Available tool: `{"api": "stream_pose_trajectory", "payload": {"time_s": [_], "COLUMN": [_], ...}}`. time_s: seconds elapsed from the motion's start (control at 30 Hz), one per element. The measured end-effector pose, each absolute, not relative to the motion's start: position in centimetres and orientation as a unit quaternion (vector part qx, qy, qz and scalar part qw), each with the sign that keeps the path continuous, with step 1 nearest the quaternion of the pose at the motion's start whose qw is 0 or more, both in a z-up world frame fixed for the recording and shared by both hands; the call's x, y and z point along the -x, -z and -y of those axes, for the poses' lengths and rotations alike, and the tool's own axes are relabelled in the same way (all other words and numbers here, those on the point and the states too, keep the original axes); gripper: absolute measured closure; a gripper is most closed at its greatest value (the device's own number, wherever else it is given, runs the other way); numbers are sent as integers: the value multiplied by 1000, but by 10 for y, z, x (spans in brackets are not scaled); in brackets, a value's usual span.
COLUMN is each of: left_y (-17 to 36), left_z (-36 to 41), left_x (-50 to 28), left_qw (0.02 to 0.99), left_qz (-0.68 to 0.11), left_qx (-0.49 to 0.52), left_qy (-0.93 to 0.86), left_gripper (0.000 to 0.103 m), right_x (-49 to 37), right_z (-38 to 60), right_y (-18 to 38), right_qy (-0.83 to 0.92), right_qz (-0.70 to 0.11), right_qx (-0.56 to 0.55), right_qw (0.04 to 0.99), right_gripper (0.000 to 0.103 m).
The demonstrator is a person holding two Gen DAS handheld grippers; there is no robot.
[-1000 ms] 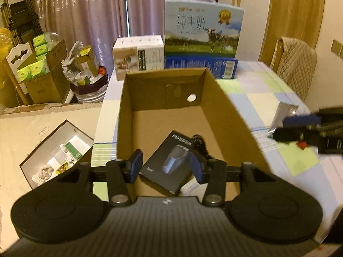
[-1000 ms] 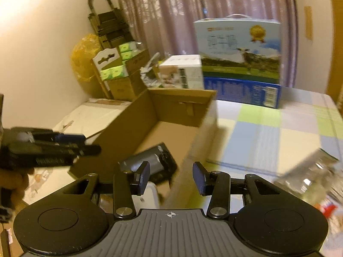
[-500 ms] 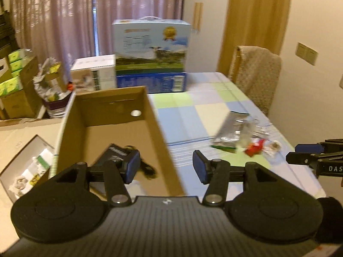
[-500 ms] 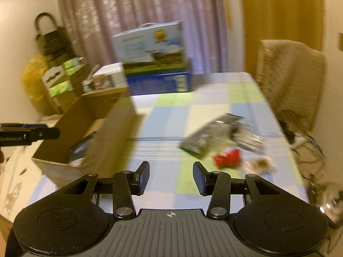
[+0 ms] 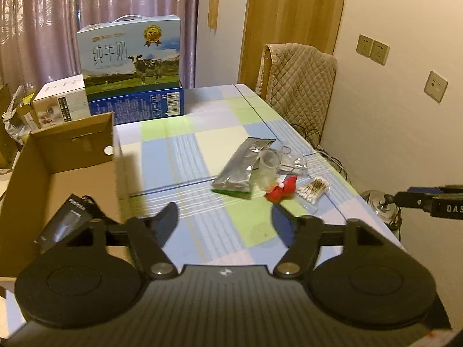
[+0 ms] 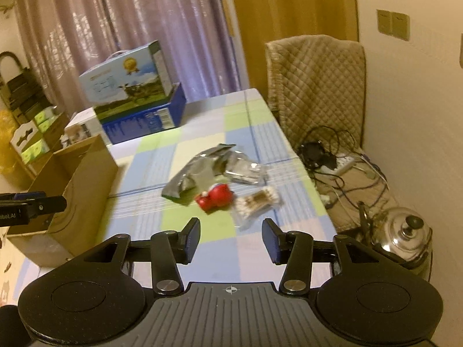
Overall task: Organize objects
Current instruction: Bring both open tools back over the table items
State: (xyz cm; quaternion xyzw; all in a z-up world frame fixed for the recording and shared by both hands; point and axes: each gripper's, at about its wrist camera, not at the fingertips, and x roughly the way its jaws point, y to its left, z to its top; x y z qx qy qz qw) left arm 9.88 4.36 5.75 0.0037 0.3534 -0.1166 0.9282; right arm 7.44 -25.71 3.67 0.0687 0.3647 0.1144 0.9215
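Both grippers hang over the checked tablecloth (image 5: 179, 144), the left gripper (image 5: 224, 217) and the right gripper (image 6: 230, 237) each spreading wider with nothing between the jaws. Just beyond them lie a silver pouch (image 5: 243, 163), a red toy (image 6: 215, 196) and a cotton-swab packet (image 6: 257, 202), close together. The cardboard box (image 5: 34, 156) stands at the table's left, a milk carton (image 5: 130, 55) at the far end before the curtains (image 5: 95, 0), a padded chair (image 6: 315, 84) by the right wall.

A checked cloth of pale blue, green and cream is covering the table (image 5: 179, 133). A silver pouch (image 5: 240, 164) is lying near a red toy (image 5: 285, 189). The brown cardboard box (image 5: 26, 173) is holding a black packet (image 5: 65, 222).
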Motion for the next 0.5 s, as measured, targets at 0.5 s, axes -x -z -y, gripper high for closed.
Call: {"api": "stream_pose_trajectory", "payload": {"time_s": [0.5], "left_y": [-21], "left_z": [2], "left_x": [-142], "left_qw": [909], "left_qz": [-388], "left_qx": [-27], "left_qy": [148], "left_gripper": [27], "right_x": [-131], "right_z": [265], "right_y": [1], "right_qy": [-157], "right_qz": [-381], "right_qx": [19], "right_qw": [911], "right_gripper": [50]}}
